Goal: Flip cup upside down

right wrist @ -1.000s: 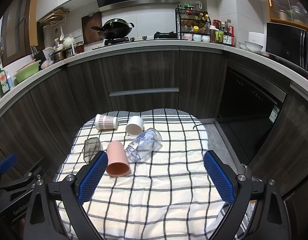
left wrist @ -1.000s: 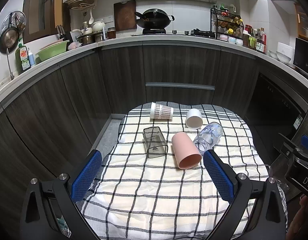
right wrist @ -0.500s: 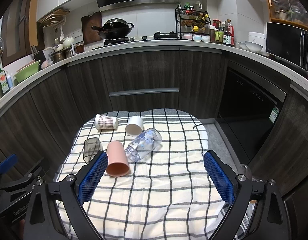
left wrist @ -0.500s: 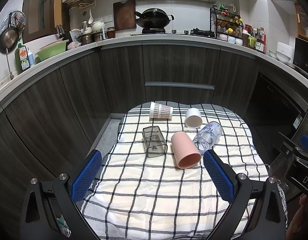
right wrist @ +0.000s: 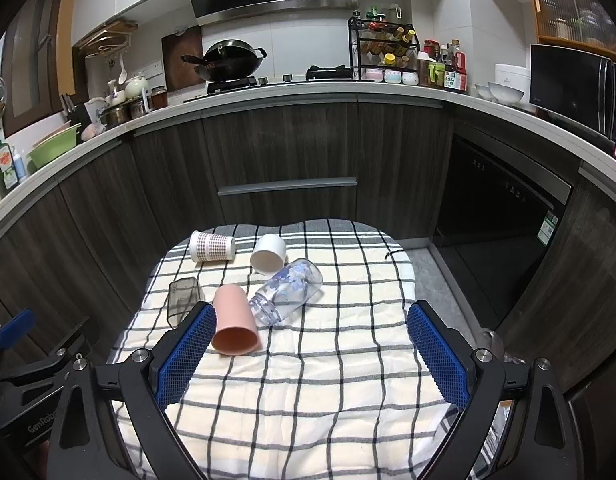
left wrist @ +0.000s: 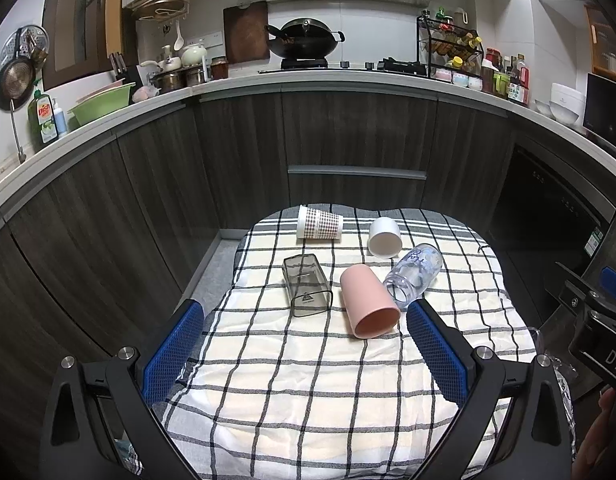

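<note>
Several cups lie on their sides on a checked cloth (left wrist: 308, 380): a pink cup (left wrist: 368, 302) (right wrist: 232, 322), a smoky square cup (left wrist: 306, 290) (right wrist: 181, 300), a clear printed cup (left wrist: 414, 276) (right wrist: 287, 292), a small white cup (left wrist: 384, 237) (right wrist: 268, 253) and a checked paper cup (left wrist: 320, 223) (right wrist: 211, 246). My left gripper (left wrist: 305, 356) is open and empty, well short of the cups. My right gripper (right wrist: 312, 356) is open and empty, its left finger (right wrist: 185, 354) overlapping the pink cup in view.
The cloth (right wrist: 308, 380) covers a small table with drop-offs on all sides. Dark cabinets (left wrist: 348, 152) and a curved counter (left wrist: 348, 80) with a wok and bottles stand behind. A dishwasher (right wrist: 500, 216) is at the right.
</note>
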Demonstrator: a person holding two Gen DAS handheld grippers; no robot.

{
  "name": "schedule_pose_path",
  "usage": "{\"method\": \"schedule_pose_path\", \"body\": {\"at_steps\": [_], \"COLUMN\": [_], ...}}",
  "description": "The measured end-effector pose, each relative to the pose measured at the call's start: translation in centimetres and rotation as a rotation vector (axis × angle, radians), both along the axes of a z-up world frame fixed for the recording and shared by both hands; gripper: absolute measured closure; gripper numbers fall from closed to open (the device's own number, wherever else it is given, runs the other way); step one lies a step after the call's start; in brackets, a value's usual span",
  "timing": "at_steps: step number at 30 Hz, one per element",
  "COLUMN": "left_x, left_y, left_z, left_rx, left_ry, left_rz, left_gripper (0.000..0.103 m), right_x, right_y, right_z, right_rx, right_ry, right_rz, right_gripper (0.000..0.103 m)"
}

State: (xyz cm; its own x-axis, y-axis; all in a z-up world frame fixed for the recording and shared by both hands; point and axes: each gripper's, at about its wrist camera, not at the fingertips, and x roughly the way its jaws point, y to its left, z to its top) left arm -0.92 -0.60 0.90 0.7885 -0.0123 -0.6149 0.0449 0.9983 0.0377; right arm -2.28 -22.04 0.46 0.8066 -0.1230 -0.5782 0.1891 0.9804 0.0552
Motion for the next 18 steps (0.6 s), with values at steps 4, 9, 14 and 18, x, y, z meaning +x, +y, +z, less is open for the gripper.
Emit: {"method": "schedule_pose_path", "body": {"at_steps": [4, 9, 14, 18], "left_x": [0.04, -0.04, -0.05, 0.0], "left_y": [-0.03, -0.05, -0.04, -0.08], "left_z": [0.01, -0.17, -0.24, -0.26], "left_rx": [-0.001, 0.0, -0.002, 0.0], "left_ry": [0.001, 0.001, 0.001, 0.004], "left_rz": [-0.002, -0.004, -0.003, -0.005], "left_gripper": [0.0, 0.0, 0.0, 0.0], "right_x": [-0.09, -0.1, -0.13, -0.11], "right_y": [0.11, 0.13, 0.09, 0.09], "right_z": [-0.12, -0.13, -0.13, -0.09], "right_rx": [-0.002, -0.002, -0.002, -0.002], "right_ry": [-0.005, -0.004, -0.005, -0.004], "right_rz": [-0.002, -0.001, -0.001, -0.001], "right_gripper": [0.007, 0.007, 0.007, 0.007]}}
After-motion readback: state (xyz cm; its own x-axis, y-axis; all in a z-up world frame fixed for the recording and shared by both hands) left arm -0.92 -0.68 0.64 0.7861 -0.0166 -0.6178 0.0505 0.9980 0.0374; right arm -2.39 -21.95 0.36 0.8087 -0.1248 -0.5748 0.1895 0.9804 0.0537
